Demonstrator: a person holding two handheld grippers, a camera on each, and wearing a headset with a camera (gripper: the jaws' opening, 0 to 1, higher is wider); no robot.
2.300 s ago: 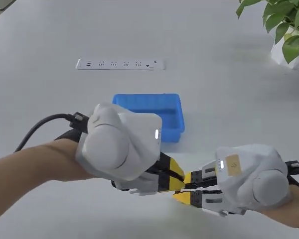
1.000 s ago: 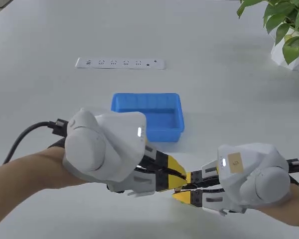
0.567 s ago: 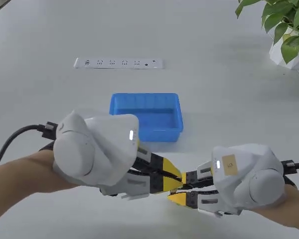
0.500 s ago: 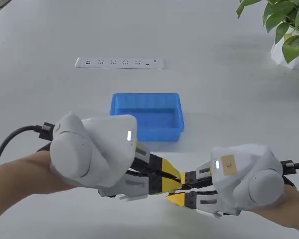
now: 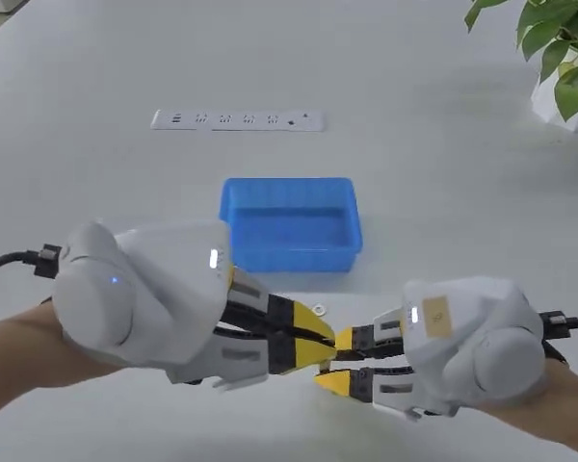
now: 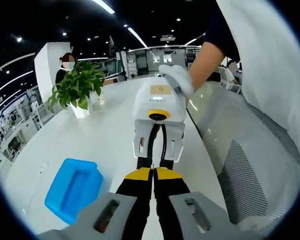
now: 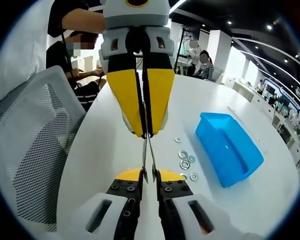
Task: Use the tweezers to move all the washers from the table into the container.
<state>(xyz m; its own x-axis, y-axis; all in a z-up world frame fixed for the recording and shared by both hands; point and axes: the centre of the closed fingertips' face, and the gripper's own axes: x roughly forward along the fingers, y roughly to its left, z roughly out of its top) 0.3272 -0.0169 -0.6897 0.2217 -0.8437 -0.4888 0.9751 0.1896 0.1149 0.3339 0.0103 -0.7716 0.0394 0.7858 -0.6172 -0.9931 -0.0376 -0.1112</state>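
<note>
The tweezers (image 7: 147, 155) are being held end to end between the two grippers. The left gripper (image 7: 146, 134) is being kept clamped on the far end and the right gripper (image 7: 149, 176) closed on the near end, so the long axis is running straight from one to the other above the table (image 7: 105, 150). In the right gripper view the washers (image 7: 184, 161) are lying loose on the table just to the right of that line, between the tweezers and the blue container (image 7: 210, 150), strung roughly alongside both. They are judged nearer the right gripper, so the tweezers are being left to swing sideways towards the container side, with no lengthwise travel needed.
</note>
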